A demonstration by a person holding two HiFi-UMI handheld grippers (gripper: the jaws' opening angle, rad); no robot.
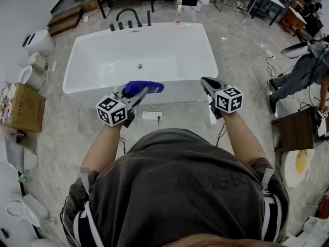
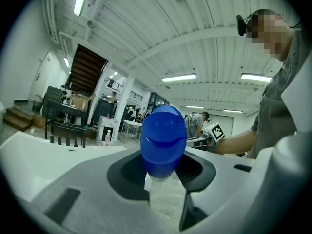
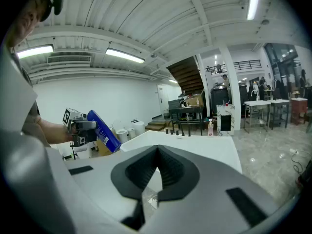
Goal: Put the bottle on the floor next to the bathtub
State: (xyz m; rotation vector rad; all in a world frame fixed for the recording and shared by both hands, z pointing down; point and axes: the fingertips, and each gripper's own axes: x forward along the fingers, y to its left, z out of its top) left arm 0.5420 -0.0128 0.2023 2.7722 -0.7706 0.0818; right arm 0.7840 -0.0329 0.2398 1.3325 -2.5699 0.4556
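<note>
the bottle (image 1: 145,88) is up in the air, clamped in the jaws of your left gripper (image 1: 134,96). in the head view it hangs over the near wall of the bathtub (image 1: 177,94). its long axis lies close to level. from the jaws it runs toward about 2 to 3 o'clock, along the tub's near edge, with the free blue end pointing at your right hand. in the left gripper view the rounded blue end fills the gap between the pads, which press on it from both sides.

the move ahead turns on one relation: the landing place is not ahead of the jaws but beneath them. the bare strip of floor (image 1: 180,120) between the tub wall and your body sits at about 5 to 6 o'clock from the bottle in the head view. judging from that, you need to lower the bottle and turn its long axis from level toward upright, so that the base meets the floor first.

a white power strip (image 1: 149,116) with its cable lies on that floor at about 6 o'clock from the bottle, just beside the tub wall. it looks best to aim past it.

your right gripper (image 1: 207,83) hangs at 3 o'clock from the bottle, near its free end but apart from it. its jaws are pinched together on nothing. the left hand is the one to make the placement.
</note>
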